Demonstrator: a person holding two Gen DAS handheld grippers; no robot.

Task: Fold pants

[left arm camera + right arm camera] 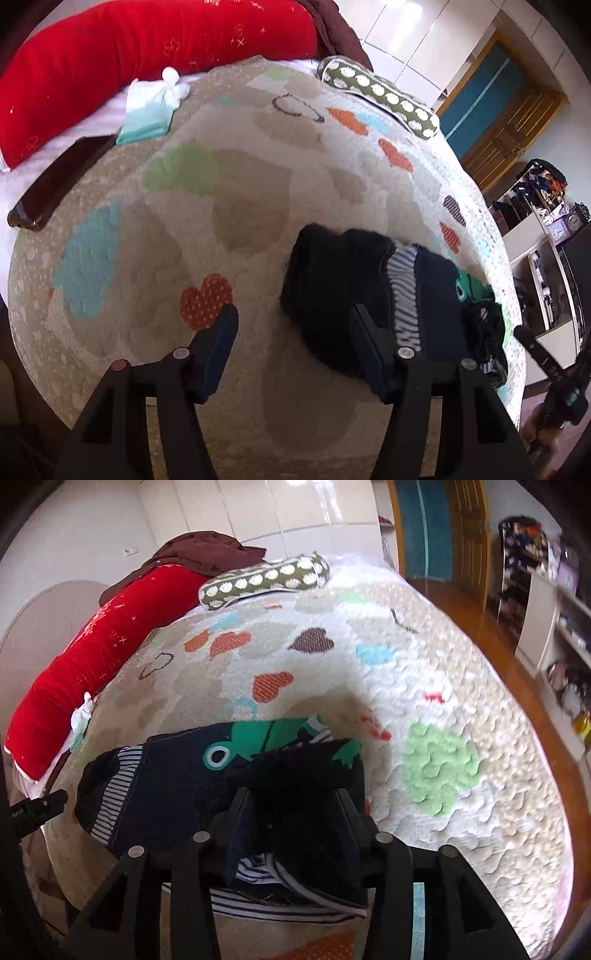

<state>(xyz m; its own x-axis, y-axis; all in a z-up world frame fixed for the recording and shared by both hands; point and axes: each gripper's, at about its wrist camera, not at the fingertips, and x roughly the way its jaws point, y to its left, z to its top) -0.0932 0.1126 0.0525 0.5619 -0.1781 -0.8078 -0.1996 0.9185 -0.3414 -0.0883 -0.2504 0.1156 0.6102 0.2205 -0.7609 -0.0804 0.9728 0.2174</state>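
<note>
- A long red velvet bolster (110,55) runs along the far left of the bed, with a dark maroon cloth (207,550) bunched at its far end.
- Just in front of the bolster lie a dark flat phone (55,184) and a folded mint-and-white cloth (151,107), both near the edge of the cream quilted bedspread with coloured hearts (240,177).
- The left gripper (291,343) hangs over the bedspread with its jaws spread wide and nothing between them; its right finger overlaps the fuzzy edge of the garment.
- The small navy pants with striped white trim and a green frog patch (177,782) lie bunched on the near side of the bedspread, right of the left gripper.
- The right gripper (291,812) has dark pants fabric between its fingers; whether the jaws press on it I cannot tell.
- An olive polka-dot cushion (266,579) sits at the far edge, well apart from the pants.
- Only the right wrist view shows the frog patch fully; only the left shows the phone.
- At right stand a wooden door (506,122), white shelving (543,266) cluttered with small items, and a wood floor (509,672).
</note>
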